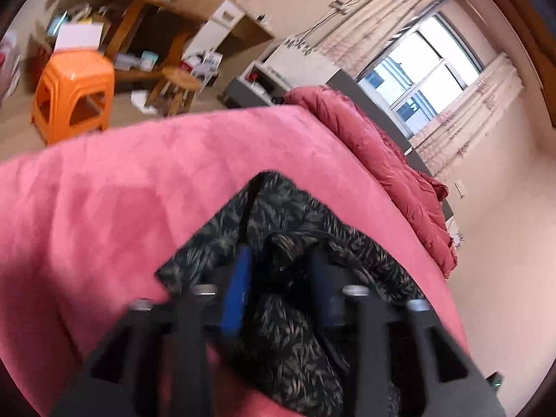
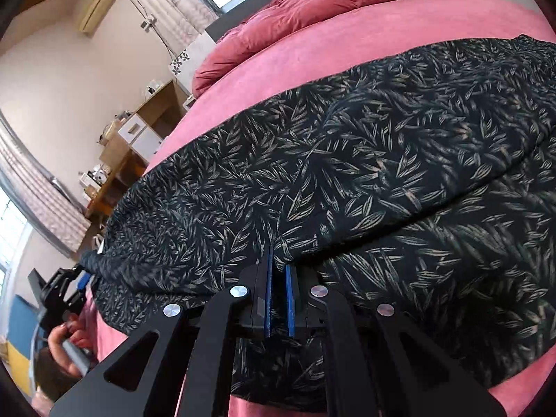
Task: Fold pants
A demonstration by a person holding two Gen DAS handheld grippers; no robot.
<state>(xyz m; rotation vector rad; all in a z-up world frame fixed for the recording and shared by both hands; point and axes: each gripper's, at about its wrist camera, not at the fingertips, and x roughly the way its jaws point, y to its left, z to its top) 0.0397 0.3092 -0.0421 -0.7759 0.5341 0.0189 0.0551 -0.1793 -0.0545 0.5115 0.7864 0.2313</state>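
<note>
Pants (image 2: 347, 160), dark with a leaf print, lie spread across a pink blanket (image 1: 121, 191) on a bed. The right gripper (image 2: 279, 271) pinches their near edge; the left gripper (image 1: 281, 260) clamps bunched fabric. A red quilt (image 1: 382, 149) lies heaped beyond, an orange stool (image 1: 74, 93) on the floor.

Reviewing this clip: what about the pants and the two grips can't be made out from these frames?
- Left wrist view: left gripper and the pants are motion-blurred; whether its fingers clamp fabric is unclear.
- Right wrist view: right gripper pinches a fold; the linkage hides the near hem.
- Pants run off the right edge; the far end is unseen.
</note>
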